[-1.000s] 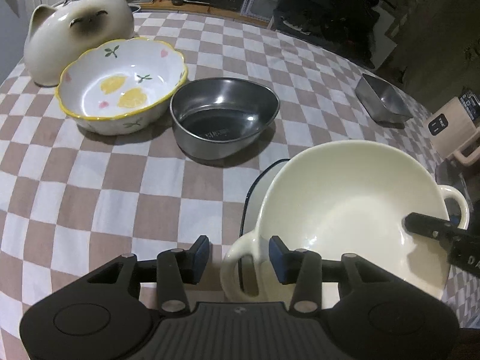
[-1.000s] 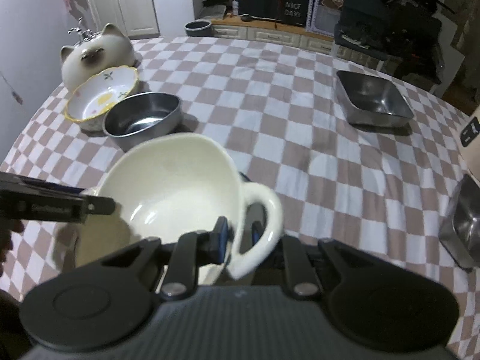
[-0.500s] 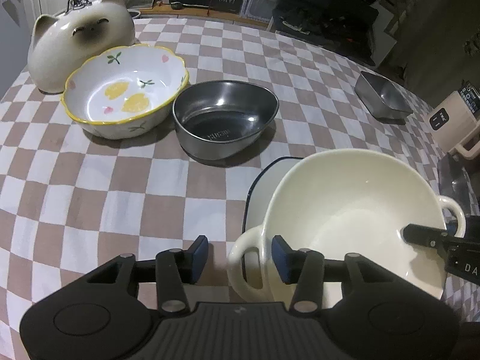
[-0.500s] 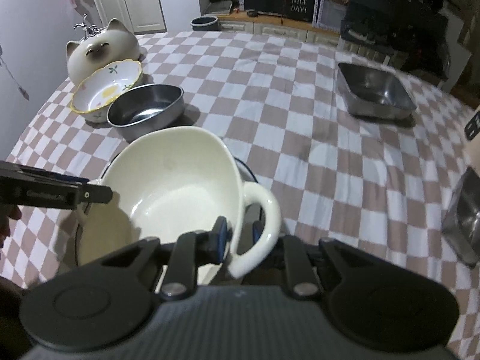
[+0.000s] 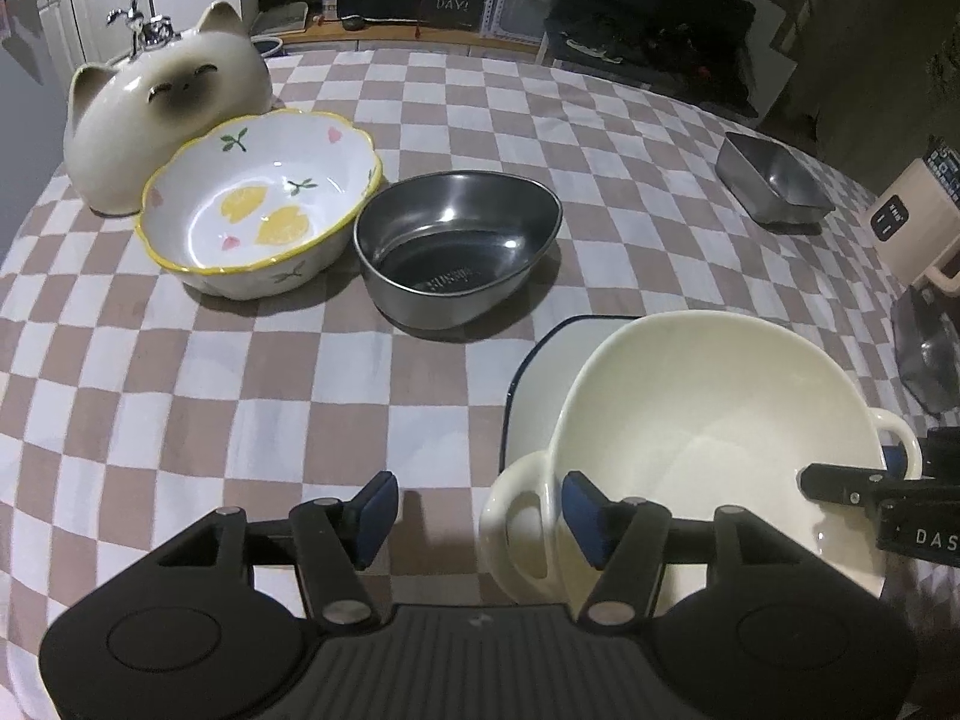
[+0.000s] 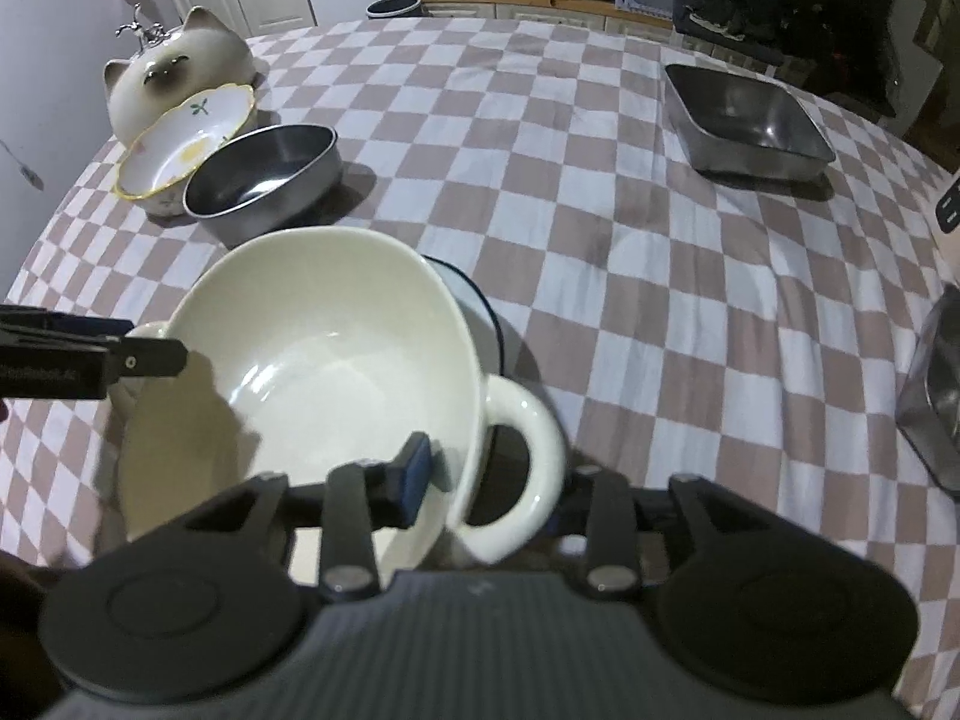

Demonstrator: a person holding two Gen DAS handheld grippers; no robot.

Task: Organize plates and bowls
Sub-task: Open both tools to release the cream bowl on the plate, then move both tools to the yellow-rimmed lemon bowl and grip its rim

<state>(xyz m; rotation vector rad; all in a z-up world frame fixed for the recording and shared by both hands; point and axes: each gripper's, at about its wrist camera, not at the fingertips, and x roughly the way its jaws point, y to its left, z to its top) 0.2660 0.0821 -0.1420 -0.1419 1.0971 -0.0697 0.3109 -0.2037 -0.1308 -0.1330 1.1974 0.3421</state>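
A cream two-handled bowl [image 5: 708, 420] [image 6: 324, 360] rests on a white plate with a dark rim [image 5: 540, 372] [image 6: 474, 306]. My left gripper [image 5: 480, 510] straddles the bowl's left handle [image 5: 510, 516]. Its jaws are opening and the pads stand clear of the handle. My right gripper [image 6: 486, 492] straddles the bowl's wall at the right handle [image 6: 528, 450]. Its jaws are opening too, one pad [image 6: 414, 474] is inside the bowl without touching, and the other pad is hidden behind the handle.
On the checked cloth to the far left stand a lemon-patterned bowl [image 5: 258, 210] [image 6: 180, 144], an oval steel bowl [image 5: 456, 252] [image 6: 264, 180] and a cat-shaped jar [image 5: 162, 114]. A square steel tray [image 6: 744, 114] sits far right, and another steel container [image 6: 936, 396] is at the right edge.
Both pairs of jaws have spread apart around the bowl's handles. The right pads, which were pinched on the wall at the handle, now stand off it. The bowl stays on the plate.
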